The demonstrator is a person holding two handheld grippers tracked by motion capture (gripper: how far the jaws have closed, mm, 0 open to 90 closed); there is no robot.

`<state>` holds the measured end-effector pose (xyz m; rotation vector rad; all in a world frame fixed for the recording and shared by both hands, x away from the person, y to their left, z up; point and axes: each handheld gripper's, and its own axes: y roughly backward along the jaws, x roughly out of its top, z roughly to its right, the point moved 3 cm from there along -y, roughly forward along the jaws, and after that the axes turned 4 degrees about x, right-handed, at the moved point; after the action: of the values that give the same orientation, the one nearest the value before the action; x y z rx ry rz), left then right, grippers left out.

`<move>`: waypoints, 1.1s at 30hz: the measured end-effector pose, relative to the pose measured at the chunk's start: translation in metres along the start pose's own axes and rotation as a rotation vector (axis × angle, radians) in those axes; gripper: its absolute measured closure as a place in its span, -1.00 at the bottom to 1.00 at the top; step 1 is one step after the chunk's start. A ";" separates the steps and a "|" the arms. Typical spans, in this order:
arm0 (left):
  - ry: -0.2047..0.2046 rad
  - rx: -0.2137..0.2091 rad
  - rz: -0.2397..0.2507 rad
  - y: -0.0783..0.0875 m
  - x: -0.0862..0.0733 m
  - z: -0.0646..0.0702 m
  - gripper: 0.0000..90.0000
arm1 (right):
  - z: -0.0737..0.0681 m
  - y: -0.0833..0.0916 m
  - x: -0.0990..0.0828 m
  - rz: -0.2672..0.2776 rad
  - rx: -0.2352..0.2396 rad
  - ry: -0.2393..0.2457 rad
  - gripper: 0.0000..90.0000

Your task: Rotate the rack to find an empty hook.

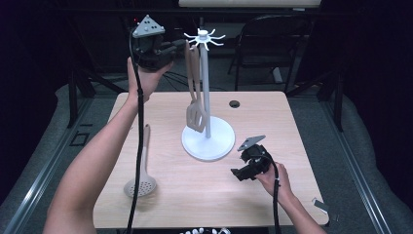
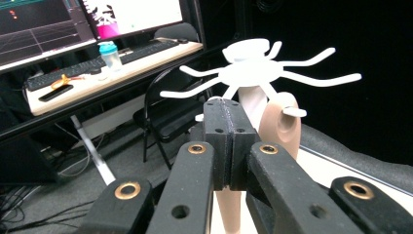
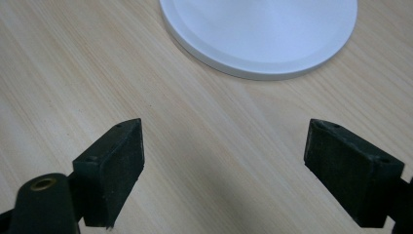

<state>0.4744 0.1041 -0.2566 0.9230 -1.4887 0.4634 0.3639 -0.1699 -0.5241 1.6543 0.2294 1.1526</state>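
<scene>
A white utensil stand [image 1: 206, 97] rises from a round base [image 1: 208, 141] at the table's middle, with curved hooks [image 1: 204, 36] at its top. A beige slotted spatula [image 1: 195, 105] hangs from one hook. My left gripper [image 1: 178, 48] is held high beside the spatula's handle top, jaws shut with nothing between them. In the left gripper view the shut left gripper [image 2: 225, 122] sits just in front of the handle loop [image 2: 283, 127] and the hooks [image 2: 253, 73]. My right gripper [image 1: 242, 170] rests low right of the base, open; the right gripper [image 3: 224, 146] frames bare table below the base [image 3: 258, 34].
A beige slotted spoon [image 1: 141, 168] lies on the wooden table [image 1: 272, 122] at the front left, under the left forearm. A cable hole [image 1: 234, 104] sits at the back of the table. A dark folding chair [image 1: 272, 34] stands behind it.
</scene>
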 end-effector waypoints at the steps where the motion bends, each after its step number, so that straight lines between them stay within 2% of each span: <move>1: -0.001 0.003 -0.003 0.000 0.000 -0.001 1.00 | 0.000 0.000 0.000 0.002 0.001 -0.002 -0.68; 20: 0.009 0.022 -0.006 -0.008 0.000 -0.008 1.00 | 0.000 -0.001 0.000 -0.001 0.002 -0.002 -0.68; 33: -0.012 0.018 -0.013 -0.016 0.001 -0.015 1.00 | 0.001 -0.002 -0.001 0.007 0.004 0.000 -0.68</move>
<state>0.4963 0.1059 -0.2571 0.9507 -1.4910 0.4632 0.3646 -0.1700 -0.5256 1.6599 0.2265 1.1582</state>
